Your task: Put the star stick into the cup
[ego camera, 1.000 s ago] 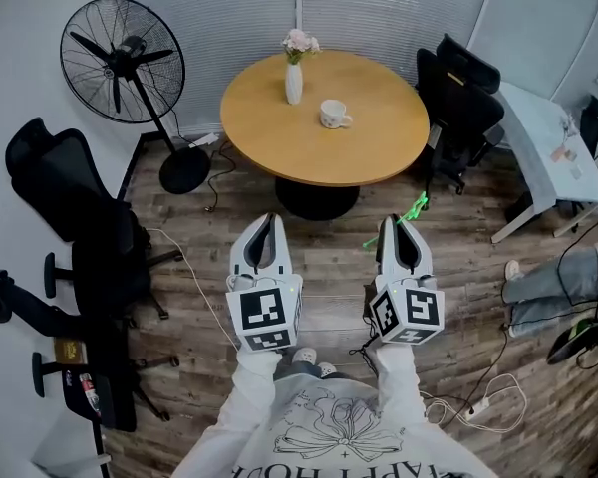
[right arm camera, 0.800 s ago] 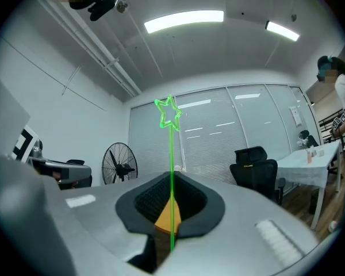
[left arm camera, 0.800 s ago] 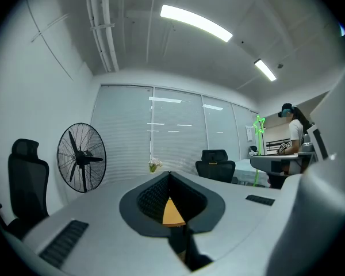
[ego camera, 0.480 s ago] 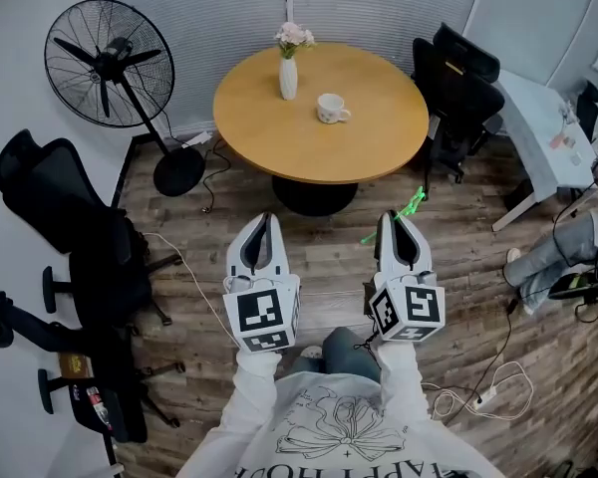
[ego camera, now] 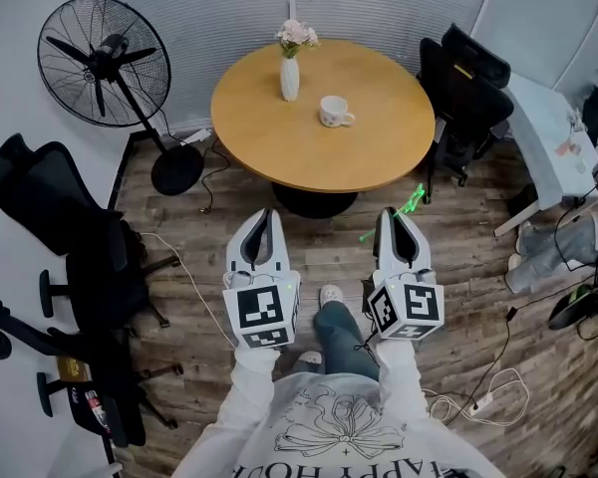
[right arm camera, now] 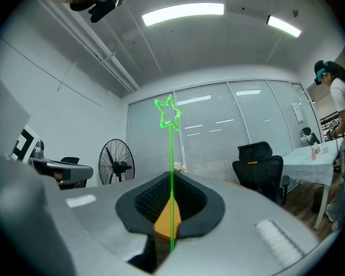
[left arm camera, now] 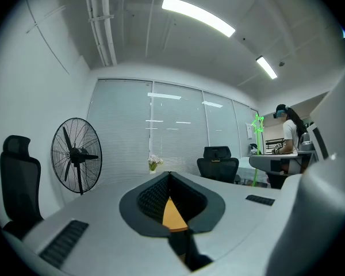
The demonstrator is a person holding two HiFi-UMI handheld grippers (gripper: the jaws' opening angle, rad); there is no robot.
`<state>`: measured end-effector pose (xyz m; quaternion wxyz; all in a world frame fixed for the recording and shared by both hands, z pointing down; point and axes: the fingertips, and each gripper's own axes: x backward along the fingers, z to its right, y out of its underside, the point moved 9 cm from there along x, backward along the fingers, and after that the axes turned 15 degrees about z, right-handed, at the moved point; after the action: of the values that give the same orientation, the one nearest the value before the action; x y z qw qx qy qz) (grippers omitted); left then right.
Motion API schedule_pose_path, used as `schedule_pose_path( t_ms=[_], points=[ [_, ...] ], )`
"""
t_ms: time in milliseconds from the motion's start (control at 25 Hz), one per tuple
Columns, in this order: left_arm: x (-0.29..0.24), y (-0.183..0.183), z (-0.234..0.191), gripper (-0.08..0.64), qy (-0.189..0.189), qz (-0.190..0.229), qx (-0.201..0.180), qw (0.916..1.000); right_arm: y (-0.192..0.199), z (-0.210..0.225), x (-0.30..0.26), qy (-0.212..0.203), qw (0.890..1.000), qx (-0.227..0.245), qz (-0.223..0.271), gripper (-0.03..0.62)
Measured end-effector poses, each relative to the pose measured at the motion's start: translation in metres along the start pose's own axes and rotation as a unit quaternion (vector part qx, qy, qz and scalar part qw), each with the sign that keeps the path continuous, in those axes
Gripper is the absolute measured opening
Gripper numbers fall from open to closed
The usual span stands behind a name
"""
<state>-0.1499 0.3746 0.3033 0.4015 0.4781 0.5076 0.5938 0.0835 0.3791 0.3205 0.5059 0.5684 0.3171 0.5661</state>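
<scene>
A white cup (ego camera: pixel 333 113) stands on the round wooden table (ego camera: pixel 379 157), next to a white vase of flowers (ego camera: pixel 290 73). My right gripper (ego camera: pixel 390 213) is shut on the green star stick (ego camera: pixel 408 205), whose star end sticks out past the jaw tips toward the table's near edge. In the right gripper view the star stick (right arm camera: pixel 171 154) stands upright between the closed jaws. My left gripper (ego camera: pixel 265 213) is shut with nothing in it, level with the right one, over the wood floor short of the table. The star stick (left arm camera: pixel 256 148) also shows in the left gripper view.
A standing fan (ego camera: pixel 105 63) is at the left, black office chairs (ego camera: pixel 65 217) at left and a black chair (ego camera: pixel 468 88) right of the table. A white desk (ego camera: pixel 543 132) stands at far right with a person (ego camera: pixel 553 252) beside it. Cables (ego camera: pixel 478 401) lie on the floor.
The table and cup have drawn slightly closer as I walk forward; my leg has stepped out between the grippers. Both grippers hold the same pose.
</scene>
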Motion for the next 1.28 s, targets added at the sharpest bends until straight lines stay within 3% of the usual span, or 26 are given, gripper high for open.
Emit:
schedule_pose_path(
  t_ms=[840,1280],
  points=[
    [-0.207,0.03,-0.007,0.006,-0.047,0.012,-0.023,0.9986,0.045,0.104,-0.207,-0.045,0.999,-0.008,0.009,0.026],
    [-0.276,0.053,-0.007,0.006,-0.067,-0.005,-0.027,0.9974,0.074,0.142,-0.273,-0.056,0.998,-0.018,-0.001,0.026]
  ],
)
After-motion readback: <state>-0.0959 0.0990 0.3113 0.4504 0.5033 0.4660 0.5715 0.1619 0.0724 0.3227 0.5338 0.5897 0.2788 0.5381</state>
